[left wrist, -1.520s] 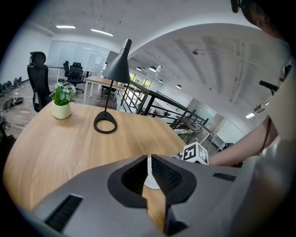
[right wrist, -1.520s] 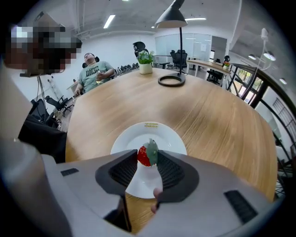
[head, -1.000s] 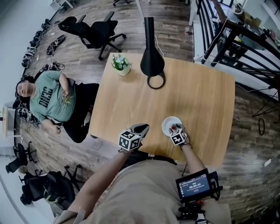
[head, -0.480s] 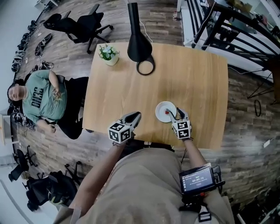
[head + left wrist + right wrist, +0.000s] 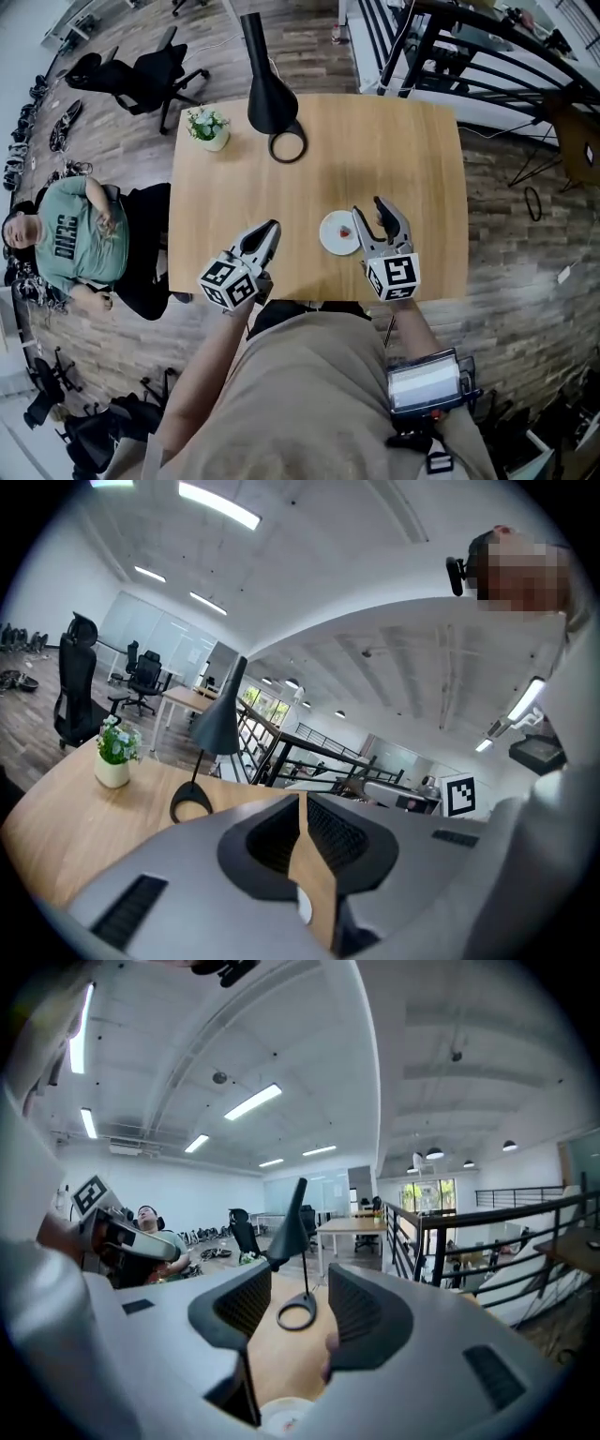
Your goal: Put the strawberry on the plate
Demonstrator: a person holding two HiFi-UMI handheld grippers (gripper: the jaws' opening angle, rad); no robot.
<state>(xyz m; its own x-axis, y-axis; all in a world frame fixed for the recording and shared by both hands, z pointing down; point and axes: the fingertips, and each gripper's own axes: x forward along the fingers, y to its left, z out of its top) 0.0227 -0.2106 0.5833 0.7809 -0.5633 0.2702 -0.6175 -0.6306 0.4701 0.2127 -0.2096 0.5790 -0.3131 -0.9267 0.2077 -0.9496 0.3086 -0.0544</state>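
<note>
A small red strawberry (image 5: 347,230) lies on the white plate (image 5: 330,240) near the front of the wooden table (image 5: 394,159). My right gripper (image 5: 367,208) hovers just right of the plate, open and holding nothing. In the right gripper view the plate's rim (image 5: 267,1414) and the strawberry (image 5: 286,1423) show low between the spread jaws of that gripper (image 5: 298,1307). My left gripper (image 5: 272,226) hangs over the table's front edge, left of the plate, shut and empty. In the left gripper view its jaws (image 5: 302,803) stand nearly together, with only a sliver of table between them.
A black lamp (image 5: 268,98) with a ring base (image 5: 287,146) and a small potted plant (image 5: 208,127) stand at the table's far side. A person in a green shirt (image 5: 80,236) sits on the floor to the left. Black office chairs (image 5: 141,75) and a railing (image 5: 441,37) lie beyond.
The right gripper has let go of the strawberry, which now rests on the plate, and has drawn back to the plate's right, open. The head view has shifted; the left gripper stayed shut.
</note>
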